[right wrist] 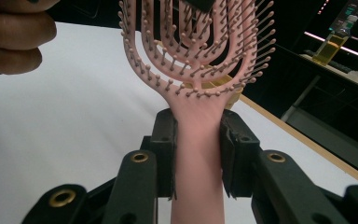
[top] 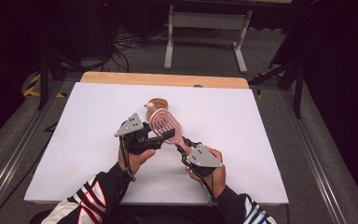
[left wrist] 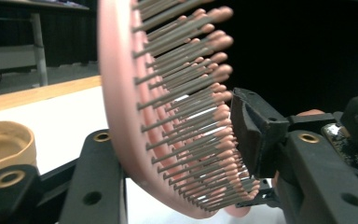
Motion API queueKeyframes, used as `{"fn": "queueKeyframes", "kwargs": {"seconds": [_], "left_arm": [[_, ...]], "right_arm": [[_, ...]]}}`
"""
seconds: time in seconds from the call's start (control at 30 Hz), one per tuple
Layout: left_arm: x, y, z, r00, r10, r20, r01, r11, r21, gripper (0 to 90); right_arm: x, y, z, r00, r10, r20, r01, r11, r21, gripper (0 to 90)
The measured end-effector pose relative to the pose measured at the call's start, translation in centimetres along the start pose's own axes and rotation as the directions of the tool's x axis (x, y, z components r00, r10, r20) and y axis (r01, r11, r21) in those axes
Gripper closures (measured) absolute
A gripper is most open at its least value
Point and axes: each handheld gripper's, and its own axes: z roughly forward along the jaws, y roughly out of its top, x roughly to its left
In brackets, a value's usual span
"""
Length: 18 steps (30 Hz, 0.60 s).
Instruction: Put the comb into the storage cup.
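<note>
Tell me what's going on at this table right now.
A person holds a pair of tongs in each hand over a white table. The right tongs are clamped on the handle of a pink hairbrush. The left tongs straddle the brush head, one jaw behind its back and the other at the bristle tips. A tan round dish sits on the table just beyond the brush.

A: Where does the hairbrush (top: pixel 165 125) sit over the table (top: pixel 88 116)?

B: Near the middle, its head toward the far edge, its handle toward the near edge.

A: And around it?

B: The left gripper (top: pixel 161 137) comes at the head from the left side; the right gripper (top: pixel 182 149) is on the handle, nearer the near edge. A round container (top: pixel 157 103) stands just behind the head.
</note>
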Motion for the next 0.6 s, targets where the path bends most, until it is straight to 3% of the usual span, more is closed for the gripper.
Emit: {"fn": "queueKeyframes", "kwargs": {"seconds": [0.27,0.4,0.6], "left_arm": [[-0.9,1.1,-0.2,0.9960,0.075,0.049,-0.075,0.9972,-0.010,62.0],[-1.1,1.3,-0.6,0.9920,0.123,0.027,-0.123,0.9924,0.001,62.8],[-1.1,1.8,-1.8,0.9829,0.184,0.003,-0.184,0.9828,0.010,62.9]], "right_arm": [[0.2,0.3,-0.1,0.9995,0.028,-0.013,-0.028,1.000,-0.008,69.8],[0.1,0.4,-0.2,0.9973,0.054,-0.049,-0.055,0.998,-0.016,67.1],[0.4,0.8,-0.8,0.9964,0.031,-0.079,-0.034,0.999,-0.036,62.7]]}}
